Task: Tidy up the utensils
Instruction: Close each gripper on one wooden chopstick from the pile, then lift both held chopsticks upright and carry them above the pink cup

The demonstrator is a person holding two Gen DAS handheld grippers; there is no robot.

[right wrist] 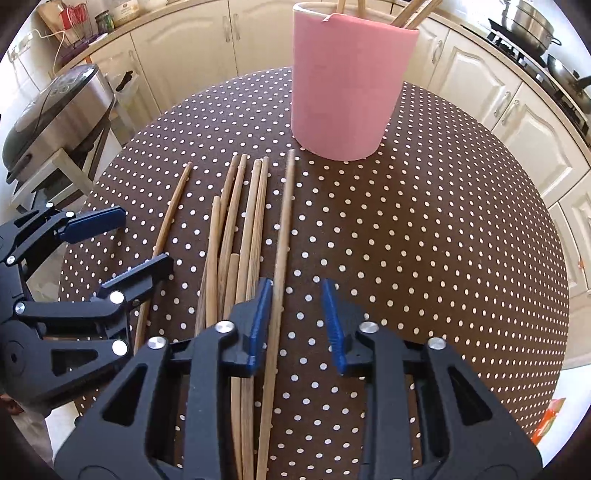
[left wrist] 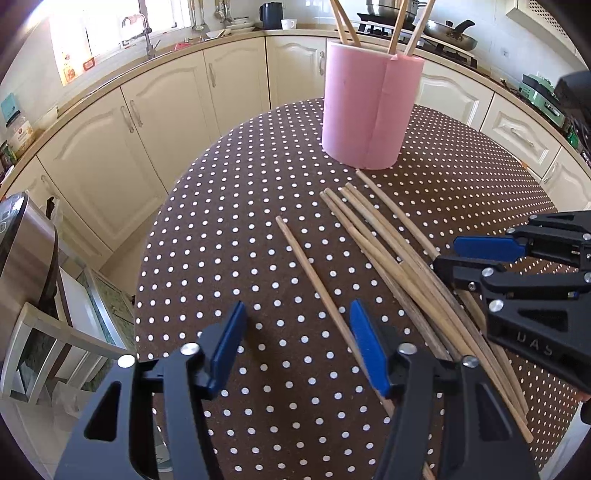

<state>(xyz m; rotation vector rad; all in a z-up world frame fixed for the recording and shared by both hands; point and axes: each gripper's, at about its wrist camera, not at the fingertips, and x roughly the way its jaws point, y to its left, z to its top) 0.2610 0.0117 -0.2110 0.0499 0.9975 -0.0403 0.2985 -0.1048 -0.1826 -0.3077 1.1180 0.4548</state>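
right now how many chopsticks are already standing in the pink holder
4 show in the left wrist view: two lean together at the left of the pink holder, at and, and two at its right, at and. Shorter ones inside could be hidden.

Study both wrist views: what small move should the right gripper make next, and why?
Probably close the right gripper on the rightmost chopstick: its open jaws already straddle that stick, which lies apart from the bundle, while the pink holder already holds several.
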